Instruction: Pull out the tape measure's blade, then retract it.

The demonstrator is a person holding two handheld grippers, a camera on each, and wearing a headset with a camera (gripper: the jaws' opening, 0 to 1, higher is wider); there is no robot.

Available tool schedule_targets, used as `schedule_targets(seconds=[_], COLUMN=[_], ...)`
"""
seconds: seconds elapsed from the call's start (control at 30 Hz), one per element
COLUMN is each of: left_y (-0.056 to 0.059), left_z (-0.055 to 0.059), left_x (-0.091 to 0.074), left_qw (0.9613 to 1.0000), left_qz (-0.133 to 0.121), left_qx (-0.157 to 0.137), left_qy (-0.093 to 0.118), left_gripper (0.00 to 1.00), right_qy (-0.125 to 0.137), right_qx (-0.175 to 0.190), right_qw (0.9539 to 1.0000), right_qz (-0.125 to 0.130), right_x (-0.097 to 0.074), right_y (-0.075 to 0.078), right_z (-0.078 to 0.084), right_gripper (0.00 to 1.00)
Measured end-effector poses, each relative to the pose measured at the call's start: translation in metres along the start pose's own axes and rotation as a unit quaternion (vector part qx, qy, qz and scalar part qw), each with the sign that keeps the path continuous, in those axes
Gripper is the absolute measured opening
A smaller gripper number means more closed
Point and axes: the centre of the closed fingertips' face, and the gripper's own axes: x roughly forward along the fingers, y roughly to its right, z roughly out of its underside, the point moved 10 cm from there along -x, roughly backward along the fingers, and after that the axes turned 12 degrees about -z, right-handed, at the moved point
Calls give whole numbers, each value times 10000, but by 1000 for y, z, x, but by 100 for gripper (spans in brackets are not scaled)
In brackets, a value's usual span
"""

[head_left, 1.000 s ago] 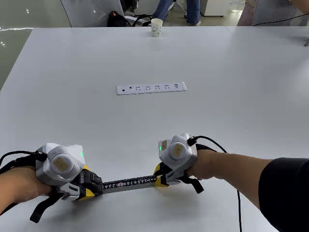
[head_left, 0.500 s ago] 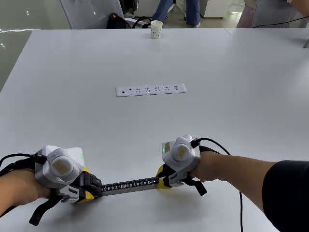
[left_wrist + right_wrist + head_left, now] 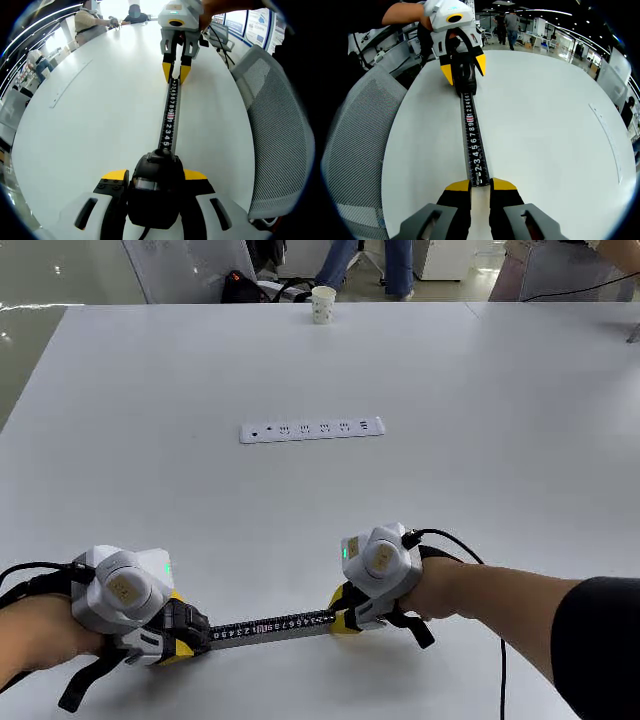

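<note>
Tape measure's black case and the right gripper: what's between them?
The pulled-out blade, numbers showing, stretches from case to right gripper; the head view shows it.

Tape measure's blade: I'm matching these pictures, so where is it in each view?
Head view: blade at bottom centre, between left claw and right claw.
Left gripper view: blade up the middle, from case.
Right gripper view: blade up the middle, toward case.
Shared landmark: white power strip.
</note>
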Motion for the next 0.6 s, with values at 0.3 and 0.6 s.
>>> schedule_targets(seconds=[0.3, 0.6], left_y=[-1, 0], left_z=[0, 0], left_x=[0, 0], left_qw=[10000, 10000], left_qz=[-2, 7], left_qx=[-5, -9], left_qy=[-8, -7], left_gripper=[35, 35], right_qy=[-2, -1], right_qx=[15, 41], right_qw=[10000, 10000], right_qz=[13, 26], right_x=[-2, -3], right_y=[1, 2], right_z=[3, 7], right_gripper=[9, 9])
